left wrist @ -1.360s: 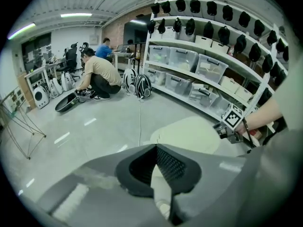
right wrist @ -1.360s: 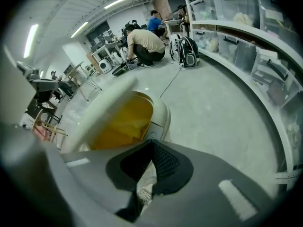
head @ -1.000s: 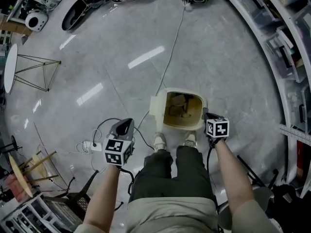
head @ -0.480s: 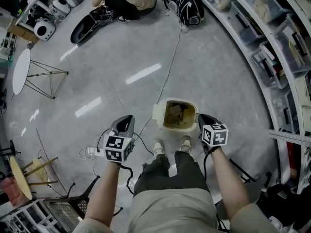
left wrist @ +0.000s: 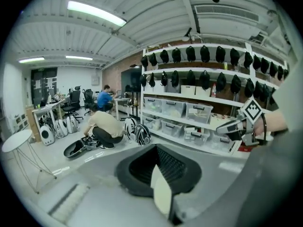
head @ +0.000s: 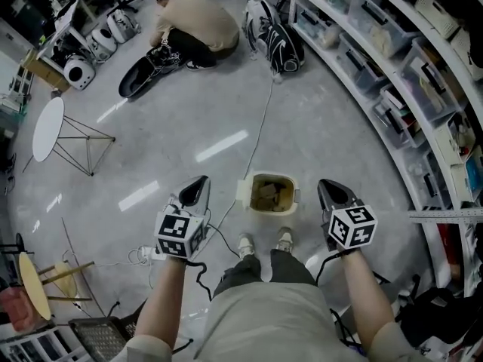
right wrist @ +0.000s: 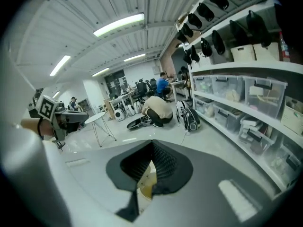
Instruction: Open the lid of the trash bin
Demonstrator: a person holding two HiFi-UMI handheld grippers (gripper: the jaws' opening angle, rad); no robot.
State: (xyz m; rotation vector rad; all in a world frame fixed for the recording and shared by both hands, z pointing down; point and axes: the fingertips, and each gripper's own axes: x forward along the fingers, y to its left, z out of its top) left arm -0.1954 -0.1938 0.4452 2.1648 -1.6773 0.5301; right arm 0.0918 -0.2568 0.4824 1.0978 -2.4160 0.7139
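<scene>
The cream trash bin (head: 291, 197) stands on the floor just ahead of the person's shoes. Its mouth is uncovered and scraps show inside; its lid (head: 241, 190) hangs at its left side. My left gripper (head: 198, 184) is held in the air left of the bin, jaws shut on nothing. My right gripper (head: 330, 188) hovers right of the bin, also shut and empty. Neither touches the bin. In the left gripper view the left gripper (left wrist: 159, 174) points across the room; in the right gripper view a sliver of yellowish bin shows under the right gripper (right wrist: 146, 171).
A person (head: 193, 23) crouches at the far side beside a black bag (head: 276, 27). Shelves with plastic boxes (head: 392, 59) curve along the right. A white round table (head: 47, 128) stands left. A cable (head: 260, 123) runs to the bin, and a power strip (head: 146, 253) lies near my left foot.
The view has pulled up and back, so the bin looks smaller. Both grippers have lifted; the right one has moved away from the bin's right rim.
</scene>
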